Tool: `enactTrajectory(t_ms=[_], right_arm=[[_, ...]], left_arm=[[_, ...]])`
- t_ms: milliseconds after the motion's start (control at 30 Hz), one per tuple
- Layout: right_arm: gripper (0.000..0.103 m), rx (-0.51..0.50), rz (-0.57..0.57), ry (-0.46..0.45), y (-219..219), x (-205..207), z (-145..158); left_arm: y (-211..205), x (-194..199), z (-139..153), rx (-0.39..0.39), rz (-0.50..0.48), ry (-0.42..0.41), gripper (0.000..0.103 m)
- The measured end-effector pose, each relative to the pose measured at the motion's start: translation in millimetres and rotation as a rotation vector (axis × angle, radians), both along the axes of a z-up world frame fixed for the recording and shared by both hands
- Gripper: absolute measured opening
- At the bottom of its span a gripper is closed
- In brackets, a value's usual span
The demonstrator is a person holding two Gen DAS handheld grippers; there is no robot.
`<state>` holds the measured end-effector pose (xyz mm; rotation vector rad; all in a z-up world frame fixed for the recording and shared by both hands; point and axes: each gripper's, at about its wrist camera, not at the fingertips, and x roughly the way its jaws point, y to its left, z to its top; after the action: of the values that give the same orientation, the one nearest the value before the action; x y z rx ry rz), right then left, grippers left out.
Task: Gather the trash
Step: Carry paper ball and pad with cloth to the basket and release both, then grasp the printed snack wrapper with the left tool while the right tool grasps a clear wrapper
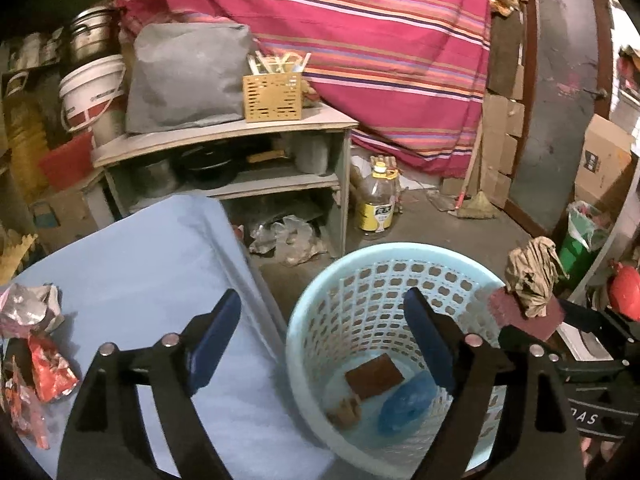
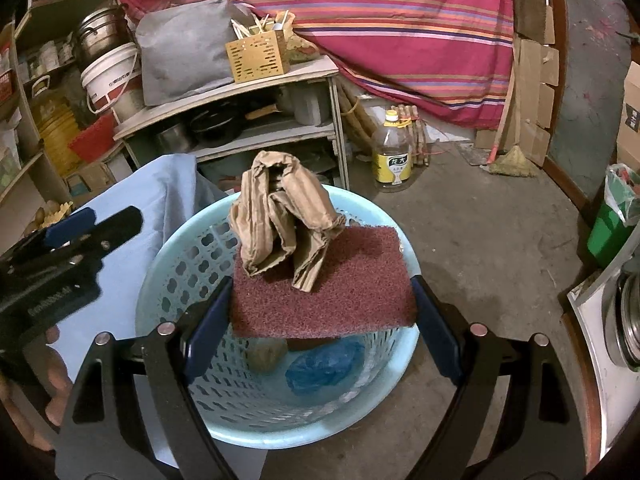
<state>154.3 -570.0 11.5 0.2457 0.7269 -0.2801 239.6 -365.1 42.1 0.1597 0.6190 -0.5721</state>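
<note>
Left gripper (image 1: 322, 334): its blue-padded jaws are spread wide, with nothing between them; it is held over the near rim of the basket, partly above the blue cloth.
Right gripper (image 2: 322, 312): a flat maroon scouring pad (image 2: 324, 300) is pinched by its side edges between the blue pads, held roughly level above the basket's opening.
Crumpled brown paper (image 2: 282, 220): it is seen resting upright on top of the maroon pad, above the basket; in the left wrist view it (image 1: 534, 276) appears at the right, past the basket's rim.
Pale blue perforated plastic basket (image 2: 172, 280): it is set on the grey concrete floor (image 2: 480, 240), touching the edge of the blue cloth.
Basket contents: a brown rectangular piece (image 1: 374, 376), a smaller tan scrap (image 1: 346, 410) and a crumpled blue plastic bag (image 1: 406, 402) are seen on the bottom.
Light blue cloth-covered surface (image 1: 140, 272): it lies left of the basket.
Remaining trash: a crumpled silver foil wrapper (image 1: 34, 310) and a red wrapper (image 1: 52, 368) lie at the cloth's left edge.
Background: a wooden shelf unit (image 1: 224, 132) and a yellow-labelled oil bottle (image 1: 378, 204) stand behind.
</note>
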Motion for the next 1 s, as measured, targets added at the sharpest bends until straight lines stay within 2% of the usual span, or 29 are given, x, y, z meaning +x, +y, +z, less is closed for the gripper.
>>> enactTrajectory(t_ms=[133,233,400,733,900,1000], right_arm=[[0.086,0.002,0.022,-0.003,7,6,0],[0.099,0.000,0.028,-0.021,15,10,3],[0.099,0.008,0.022,-0.029,23,15,8],[0.099,0.001,0.049,-0.052,72,27,14],[0.099,-0.016,0.126,-0.053,123,41,16],[0.099,0.010,0.171,-0.059,150,50,17]], left_arm=[[22,1,5,-0.012,0.041,-0.007,0.087],[42,0,9,-0.006,0.076,-0.022,0.088],[88,-5,15,0.002,0.137,-0.041,0.090],[217,-21,7,0.091,0.293,-0.073,0.092],[293,-13,-5,0.086,0.420,-0.027,0.093],[328,-5,-16,0.088,0.481,0.014,0.093]])
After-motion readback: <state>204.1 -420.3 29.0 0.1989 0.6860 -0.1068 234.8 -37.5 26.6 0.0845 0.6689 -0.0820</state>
